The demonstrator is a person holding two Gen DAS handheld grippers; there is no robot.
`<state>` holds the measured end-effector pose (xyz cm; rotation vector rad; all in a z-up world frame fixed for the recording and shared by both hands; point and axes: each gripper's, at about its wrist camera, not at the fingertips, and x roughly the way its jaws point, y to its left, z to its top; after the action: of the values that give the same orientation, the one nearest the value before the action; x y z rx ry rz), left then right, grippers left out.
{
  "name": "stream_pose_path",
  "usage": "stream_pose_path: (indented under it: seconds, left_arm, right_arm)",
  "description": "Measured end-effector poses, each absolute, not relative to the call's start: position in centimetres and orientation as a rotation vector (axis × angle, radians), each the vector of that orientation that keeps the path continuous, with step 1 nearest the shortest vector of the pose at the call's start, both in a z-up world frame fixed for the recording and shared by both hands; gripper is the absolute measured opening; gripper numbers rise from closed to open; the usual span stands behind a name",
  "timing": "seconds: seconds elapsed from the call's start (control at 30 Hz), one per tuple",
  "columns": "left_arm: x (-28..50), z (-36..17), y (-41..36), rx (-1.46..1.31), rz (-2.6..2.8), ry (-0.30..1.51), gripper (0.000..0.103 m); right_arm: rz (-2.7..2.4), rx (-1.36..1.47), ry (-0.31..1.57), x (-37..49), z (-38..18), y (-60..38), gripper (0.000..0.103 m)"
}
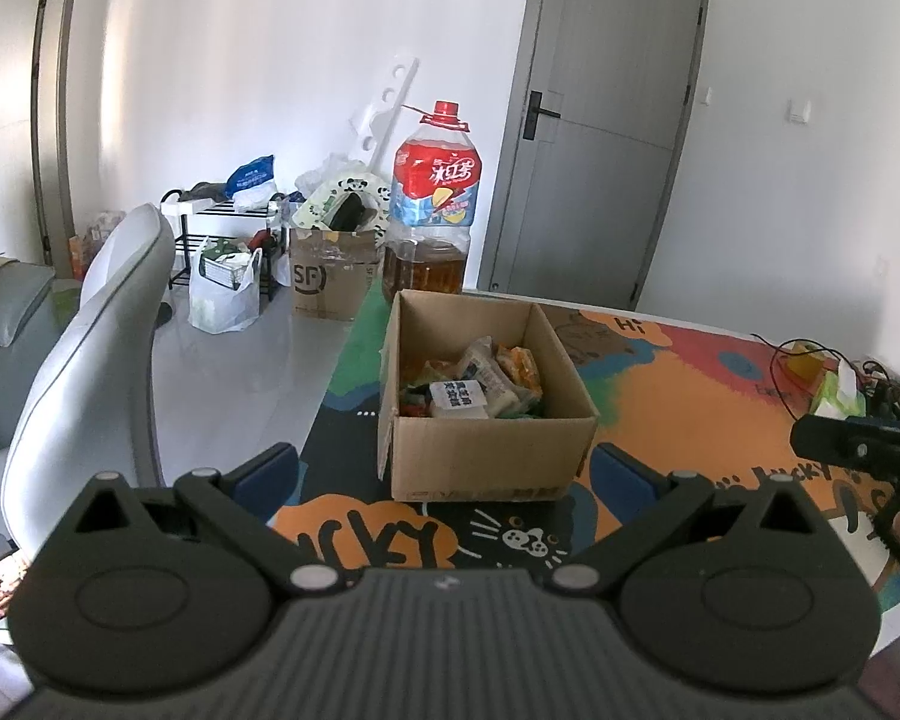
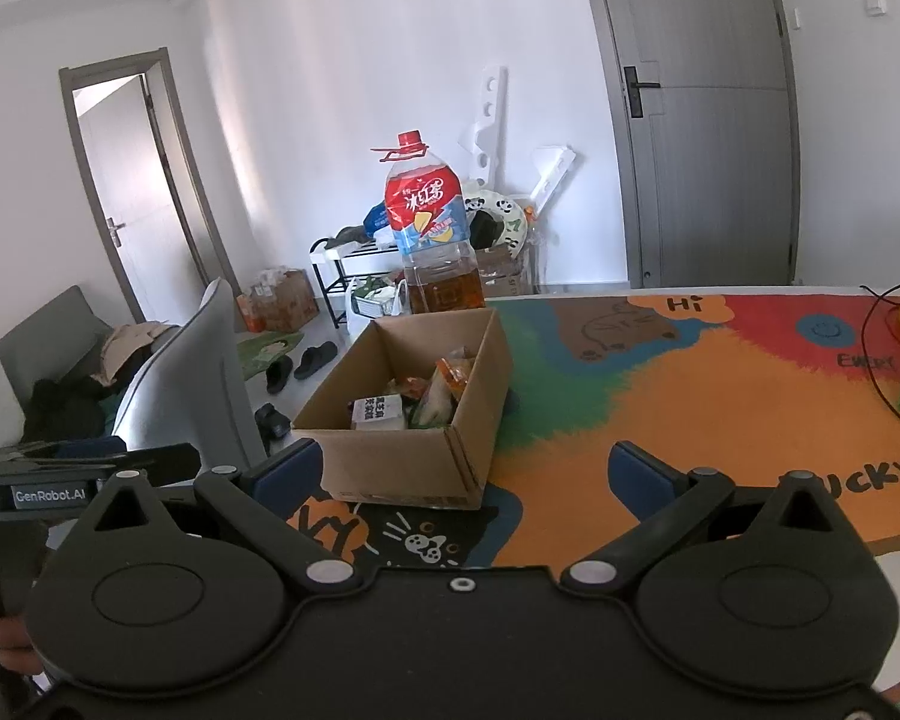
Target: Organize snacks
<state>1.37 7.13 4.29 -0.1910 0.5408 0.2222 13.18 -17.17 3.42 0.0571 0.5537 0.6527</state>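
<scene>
Snacks [image 1: 480, 384] lie inside an open cardboard box [image 1: 486, 456] that stands on the counter [image 1: 690, 408], which is covered with a colourful cartoon mat. In the box there are several wrapped packets: a white one with dark print lies near the front wall, and orange and green ones are behind it. The box has its flaps open, and the packets fill only the lower part of it. A big bottle [image 1: 435, 204] of brown tea with a red cap stands on the counter just behind the box, at the far edge. The left gripper [image 1: 444, 474] hovers above the near part of the counter, in front of the box, and its fingers are spread wide with nothing between them. The right gripper [image 2: 465, 474] is also in front of the box, a little to the right of it, and its fingers are wide apart and empty too. In the right wrist view the left gripper shows at the left edge, and a hand [image 2: 6, 636] holds its handle. A grey chair [image 1: 90, 360] stands at the left side of the counter. At the right end of the counter lie a black cable [image 1: 810, 360] and a green tissue pack [image 1: 840, 396].
</scene>
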Motion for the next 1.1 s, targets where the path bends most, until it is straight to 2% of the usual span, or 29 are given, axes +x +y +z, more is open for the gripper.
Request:
stream_pose_path:
  seconds: [1.1]
  left_arm:
    - [1.19,4.14,7.86,-0.197,0.225,0.534,0.103]
  right_arm:
    - [0.665,0.082,0.544,13.06,3.27,-17.35,0.103]
